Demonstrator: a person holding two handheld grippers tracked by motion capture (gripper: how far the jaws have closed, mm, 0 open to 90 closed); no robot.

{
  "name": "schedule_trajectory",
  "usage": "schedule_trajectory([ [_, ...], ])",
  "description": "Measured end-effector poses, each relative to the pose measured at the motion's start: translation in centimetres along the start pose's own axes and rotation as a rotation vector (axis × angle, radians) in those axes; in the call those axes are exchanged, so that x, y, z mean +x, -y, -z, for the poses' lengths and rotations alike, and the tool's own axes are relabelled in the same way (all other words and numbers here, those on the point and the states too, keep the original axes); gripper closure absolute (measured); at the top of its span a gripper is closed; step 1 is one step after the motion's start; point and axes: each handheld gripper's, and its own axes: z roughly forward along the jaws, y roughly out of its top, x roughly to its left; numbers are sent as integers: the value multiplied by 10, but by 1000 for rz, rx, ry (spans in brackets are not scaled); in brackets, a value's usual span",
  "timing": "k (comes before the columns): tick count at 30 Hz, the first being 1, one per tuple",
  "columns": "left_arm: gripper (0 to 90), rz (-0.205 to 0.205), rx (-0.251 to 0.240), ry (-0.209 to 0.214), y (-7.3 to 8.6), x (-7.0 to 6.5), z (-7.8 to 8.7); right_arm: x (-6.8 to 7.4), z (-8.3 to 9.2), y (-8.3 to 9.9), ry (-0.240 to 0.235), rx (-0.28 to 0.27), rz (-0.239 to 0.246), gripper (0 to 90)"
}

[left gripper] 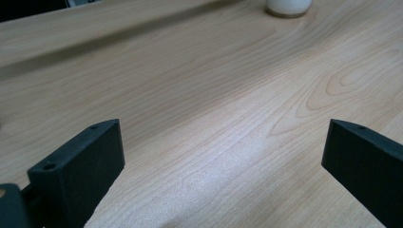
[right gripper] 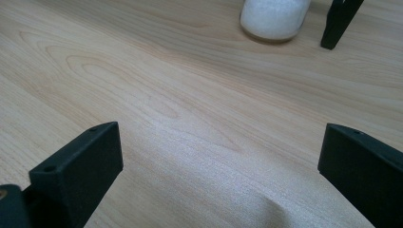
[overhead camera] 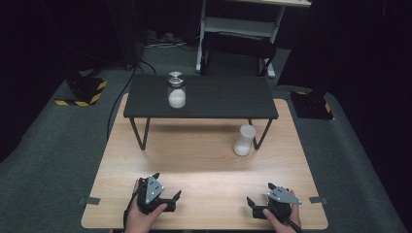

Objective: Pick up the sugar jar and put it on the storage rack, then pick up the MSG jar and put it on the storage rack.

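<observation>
A clear jar with a silver lid (overhead camera: 176, 90), half full of white powder, stands on a small black raised shelf (overhead camera: 223, 99). A white hourglass-shaped container (overhead camera: 244, 140) stands on the wooden table (overhead camera: 194, 165) by the shelf's right front leg; its base also appears in the left gripper view (left gripper: 288, 7) and the right gripper view (right gripper: 273, 19). My left gripper (overhead camera: 167, 195) rests near the table's front left edge, open and holding nothing. My right gripper (overhead camera: 257, 204) rests near the front right edge, open with nothing between its jaws.
The black shelf stands on thin metal legs (overhead camera: 139, 133), one of which appears in the right gripper view (right gripper: 338, 21). Grey carpet surrounds the table, with yellow-black striped floor plates (overhead camera: 82, 92) at the back corners. A white frame (overhead camera: 243, 29) stands behind.
</observation>
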Motion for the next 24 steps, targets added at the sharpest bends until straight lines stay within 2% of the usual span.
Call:
schedule_trajectory([
  [17,7,10,-3,8,1,2,0,-5,0,0,-17,1,-23,9],
  [24,7,22,-10,8,2,1,2,-6,1,2,-26,-11,-16,9],
])
